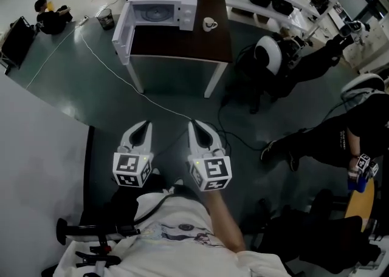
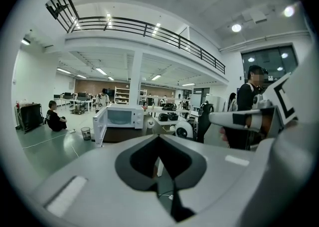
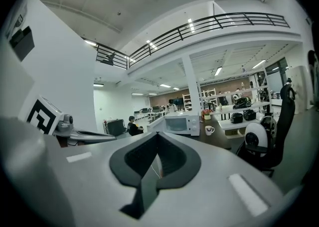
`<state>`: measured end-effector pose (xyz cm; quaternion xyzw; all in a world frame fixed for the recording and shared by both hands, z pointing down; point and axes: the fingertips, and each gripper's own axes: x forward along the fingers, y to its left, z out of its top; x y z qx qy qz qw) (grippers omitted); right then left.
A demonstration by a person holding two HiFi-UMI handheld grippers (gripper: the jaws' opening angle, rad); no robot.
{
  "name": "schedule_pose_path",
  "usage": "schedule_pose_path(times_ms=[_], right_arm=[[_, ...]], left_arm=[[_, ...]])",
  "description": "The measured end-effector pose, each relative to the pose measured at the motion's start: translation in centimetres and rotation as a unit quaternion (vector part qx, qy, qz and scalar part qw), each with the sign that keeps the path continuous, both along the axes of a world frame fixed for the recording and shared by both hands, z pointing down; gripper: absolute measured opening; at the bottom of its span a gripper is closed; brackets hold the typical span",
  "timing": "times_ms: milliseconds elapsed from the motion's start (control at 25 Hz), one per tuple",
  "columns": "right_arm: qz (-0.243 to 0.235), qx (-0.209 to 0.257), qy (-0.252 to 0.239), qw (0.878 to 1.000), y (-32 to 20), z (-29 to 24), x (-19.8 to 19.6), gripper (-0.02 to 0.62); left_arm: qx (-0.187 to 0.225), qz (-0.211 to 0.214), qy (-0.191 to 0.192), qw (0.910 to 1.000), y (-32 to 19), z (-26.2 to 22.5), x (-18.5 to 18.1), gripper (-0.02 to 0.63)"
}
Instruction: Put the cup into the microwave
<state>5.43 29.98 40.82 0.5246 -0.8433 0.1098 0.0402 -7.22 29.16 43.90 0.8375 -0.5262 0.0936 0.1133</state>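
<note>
A white cup [image 1: 209,23] stands on the dark table [image 1: 182,42], just right of the white microwave [image 1: 161,5], whose door [image 1: 121,33] hangs open to the left. Both are far ahead of me across the floor. My left gripper [image 1: 146,124] and right gripper [image 1: 193,124] are side by side low in the head view, both shut and holding nothing. The right gripper view has the microwave [image 3: 182,123] and the cup [image 3: 209,130] beyond the shut gripper [image 3: 158,136]. The left gripper view has the microwave [image 2: 119,116] past its shut gripper [image 2: 159,139].
A white cable [image 1: 152,96] runs across the green floor between me and the table. A white round robot and black chair [image 1: 267,54] stand right of the table. A person in black [image 1: 340,142] is at my right, another sits far left [image 1: 48,17]. A bin [image 1: 106,17] stands near the microwave door.
</note>
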Motion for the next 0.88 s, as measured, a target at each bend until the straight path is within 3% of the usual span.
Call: schedule_pose_path(times_ms=[280,640,880], right_arm=[[-0.004,-0.004,-0.003,1.000,-1.8,0.1,-0.7,0.002],[0.024,0.000,0.033,0.999,-7.3,0.1,-0.7,0.002],[0.048,0.006,0.029,0.998,-11.4,-0.5,-1.2,0.002]], left_arm=[[-0.005,0.008,0.004,0.9999,-2.3,0.7,0.6,-0.002],[-0.002,0.039,0.024,0.9990,-9.5,0.3,1.7,-0.001],[-0.010,0.060,0.030,0.9977,-13.8,0.0,1.1,-0.001]])
